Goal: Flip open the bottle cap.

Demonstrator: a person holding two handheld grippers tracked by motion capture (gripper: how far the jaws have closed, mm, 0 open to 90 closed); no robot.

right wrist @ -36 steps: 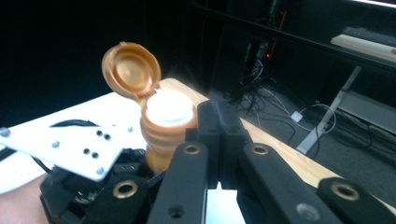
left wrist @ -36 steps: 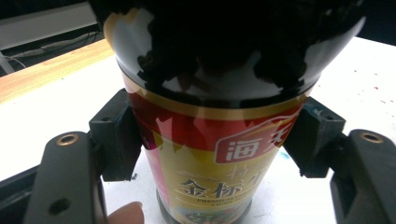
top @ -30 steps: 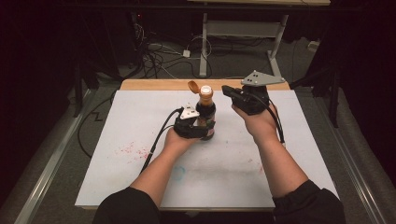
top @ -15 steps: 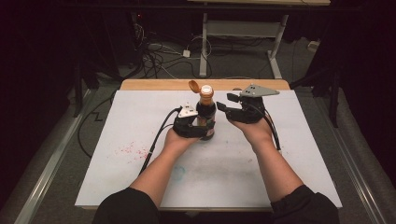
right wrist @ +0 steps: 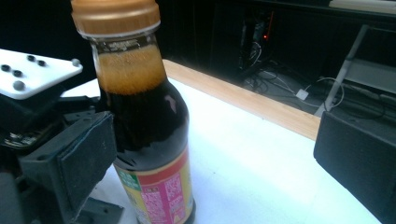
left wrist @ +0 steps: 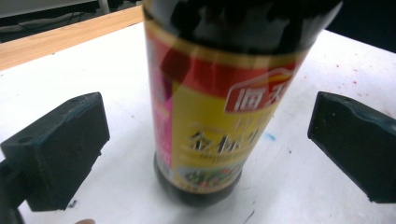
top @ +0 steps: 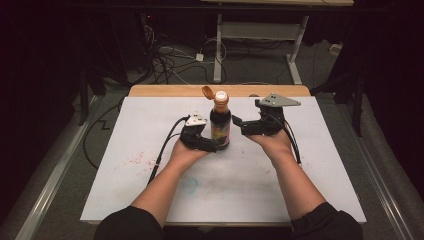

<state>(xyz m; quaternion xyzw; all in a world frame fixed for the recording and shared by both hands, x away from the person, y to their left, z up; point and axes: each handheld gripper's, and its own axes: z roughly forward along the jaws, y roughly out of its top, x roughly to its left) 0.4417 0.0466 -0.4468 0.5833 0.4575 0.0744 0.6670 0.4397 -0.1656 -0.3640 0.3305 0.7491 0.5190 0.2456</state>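
A dark sauce bottle [top: 220, 127] with a red and yellow label stands upright on the white table [top: 310, 165]. Its orange flip cap [top: 207, 91] hangs open to the left of the white spout. My left gripper [top: 214, 145] is open around the bottle's base; in the left gripper view the bottle [left wrist: 219, 107] stands between the wide-apart jaws of that gripper [left wrist: 205, 140] without touching either. My right gripper [top: 237, 122] is open just right of the bottle's shoulder. In the right gripper view the bottle [right wrist: 144, 140] sits beside the left jaw of that gripper [right wrist: 215, 154].
A wooden strip [top: 165, 90] runs along the table's far edge, with cables and a desk frame [top: 260, 30] on the floor behind it. Faint red specks [top: 137, 161] mark the table at the left. The left gripper's body [right wrist: 32, 102] shows beyond the bottle.
My right gripper has come down from the bottle's top and drawn back to its right side. The left gripper has stayed at the bottle's base.
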